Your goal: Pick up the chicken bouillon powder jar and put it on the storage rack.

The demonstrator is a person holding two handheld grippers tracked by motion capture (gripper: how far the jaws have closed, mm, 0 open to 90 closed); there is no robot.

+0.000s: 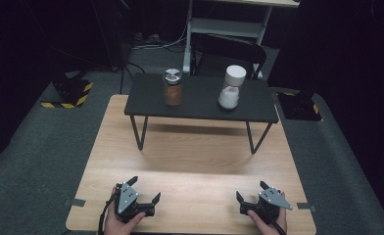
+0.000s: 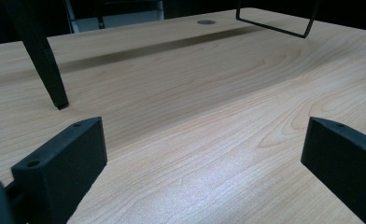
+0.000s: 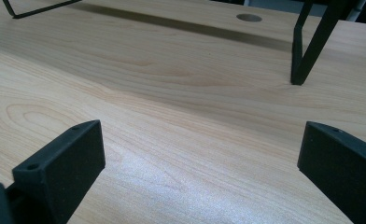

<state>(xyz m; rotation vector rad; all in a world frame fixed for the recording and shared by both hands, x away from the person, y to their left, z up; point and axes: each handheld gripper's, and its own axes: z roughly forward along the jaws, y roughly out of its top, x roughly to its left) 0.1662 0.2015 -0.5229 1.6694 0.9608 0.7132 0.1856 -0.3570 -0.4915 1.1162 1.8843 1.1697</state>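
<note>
Nearest us, our left tongs [image 1: 145,190] and right tongs [image 1: 250,190] rest spread wide on the wooden tabletop [image 1: 195,152], pinching nothing. Well beyond them, a black shelf [image 1: 200,98] carries a brown-filled jar [image 1: 173,88] and a white-lidded jar [image 1: 230,87], standing apart.

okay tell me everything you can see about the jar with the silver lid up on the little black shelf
The spice jar is a small clear container, glass or plastic, filled most of the way with a reddish-brown powder and closed by a shiny round metal-looking lid. It stands upright on the left half of the black riser shelf, touching nothing but the shelf top. The white-capped jar stands apart to its right. Both grippers are far from it.
</note>
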